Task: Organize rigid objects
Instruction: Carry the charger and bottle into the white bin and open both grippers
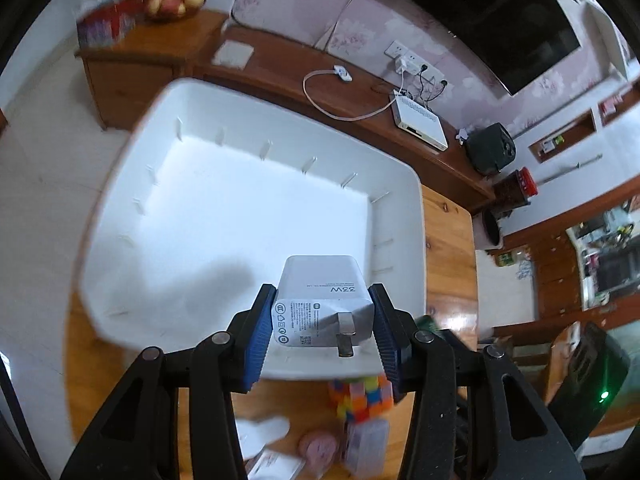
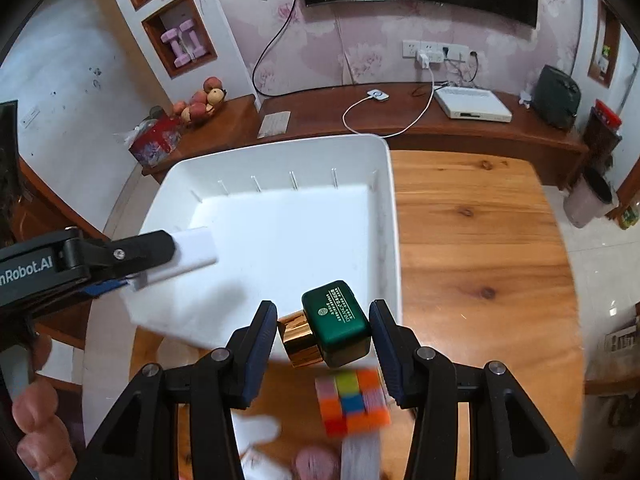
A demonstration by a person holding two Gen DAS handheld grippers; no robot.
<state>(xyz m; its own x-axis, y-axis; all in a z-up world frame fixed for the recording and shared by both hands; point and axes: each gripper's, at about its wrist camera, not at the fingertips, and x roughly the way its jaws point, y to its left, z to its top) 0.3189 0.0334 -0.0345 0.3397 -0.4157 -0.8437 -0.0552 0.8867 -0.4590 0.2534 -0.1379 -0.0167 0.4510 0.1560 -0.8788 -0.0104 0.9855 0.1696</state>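
Observation:
My left gripper point(image 1: 322, 316) is shut on a white 33W charger plug point(image 1: 324, 304), held above the near edge of a large white bin point(image 1: 208, 112). In the right wrist view the left gripper point(image 2: 176, 252) holds the charger point(image 2: 196, 252) over the bin's left side point(image 2: 160, 196). My right gripper point(image 2: 324, 330) is shut on a green bottle with a gold cap point(image 2: 334, 322), held over the bin's near right corner. The bin's floor looks bare.
On the wooden table point(image 2: 480, 240) below the grippers lie a colourful puzzle cube point(image 2: 352, 402), a clear plastic box point(image 1: 366, 444), a pink round item point(image 1: 318, 450) and white pieces point(image 1: 260, 432). A dark wood sideboard point(image 2: 440, 128) with a router stands behind.

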